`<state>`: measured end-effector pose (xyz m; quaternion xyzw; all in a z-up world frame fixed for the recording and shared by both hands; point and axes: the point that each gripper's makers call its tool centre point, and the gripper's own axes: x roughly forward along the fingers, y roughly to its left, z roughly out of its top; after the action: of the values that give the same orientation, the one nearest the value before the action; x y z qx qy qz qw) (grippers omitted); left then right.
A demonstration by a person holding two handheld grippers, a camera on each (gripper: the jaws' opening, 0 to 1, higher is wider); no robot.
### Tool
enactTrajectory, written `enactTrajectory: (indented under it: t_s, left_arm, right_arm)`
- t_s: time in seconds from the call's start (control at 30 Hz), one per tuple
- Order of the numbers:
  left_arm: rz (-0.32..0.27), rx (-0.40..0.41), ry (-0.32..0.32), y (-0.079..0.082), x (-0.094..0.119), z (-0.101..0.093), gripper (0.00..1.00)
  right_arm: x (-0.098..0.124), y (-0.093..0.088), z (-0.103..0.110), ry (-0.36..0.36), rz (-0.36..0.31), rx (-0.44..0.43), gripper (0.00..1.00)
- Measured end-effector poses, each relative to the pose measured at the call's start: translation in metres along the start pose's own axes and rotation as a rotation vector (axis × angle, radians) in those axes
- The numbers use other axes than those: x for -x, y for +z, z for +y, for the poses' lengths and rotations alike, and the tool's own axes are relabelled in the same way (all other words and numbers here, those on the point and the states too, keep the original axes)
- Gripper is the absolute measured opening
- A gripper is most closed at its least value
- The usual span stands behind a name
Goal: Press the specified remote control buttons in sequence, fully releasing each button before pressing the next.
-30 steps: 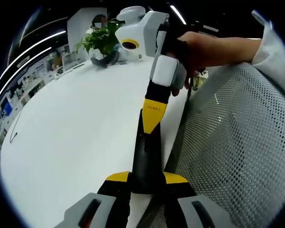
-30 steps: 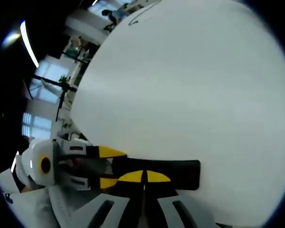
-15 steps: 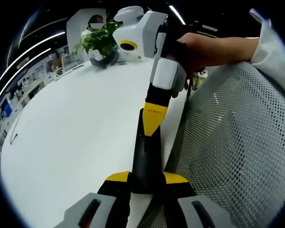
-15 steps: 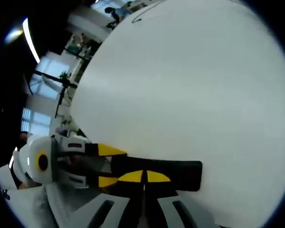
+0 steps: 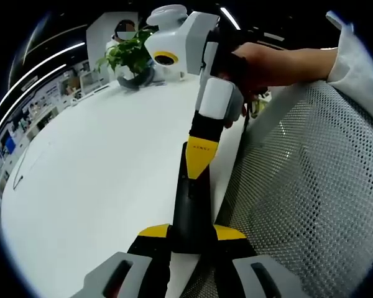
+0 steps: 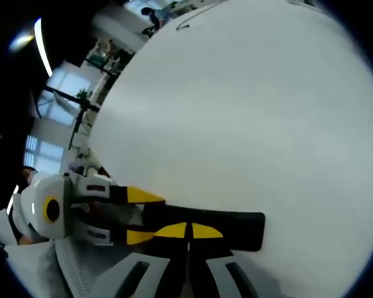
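Left gripper (image 5: pixel 189 239): clamped on black remote control (image 5: pixel 193 205).
Right gripper (image 5: pixel 201 158): tips closed, pressing the remote.
White table (image 5: pixel 93 186): remote near edge, bare beyond.

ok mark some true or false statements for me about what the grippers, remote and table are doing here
1. The left gripper has the black remote between its jaws. True.
2. The right gripper has its jaws spread wide. False: they are closed together, with the yellow tip at the remote's far end.
3. A potted plant stands at the far end of the white table. True.
4. The chair beside the table is red leather. False: it is grey mesh.
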<state>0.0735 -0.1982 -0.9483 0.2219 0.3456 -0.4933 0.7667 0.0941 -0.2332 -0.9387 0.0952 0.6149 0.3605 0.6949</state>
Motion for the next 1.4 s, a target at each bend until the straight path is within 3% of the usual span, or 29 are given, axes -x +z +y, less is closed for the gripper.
enactTrajectory:
  t_s: [1.03,1.4]
  left_arm:
    - [-0.005,-0.002,-0.003,0.0,0.0,0.0,0.24]
    - [-0.006,-0.004,-0.002,0.0,0.0,0.0,0.24]
  right_arm:
    - [0.003,-0.011,-0.001,0.033,0.06,-0.095,0.0]
    - [0.002,-0.012,0.002,0.016,0.063,-0.045,0.0]
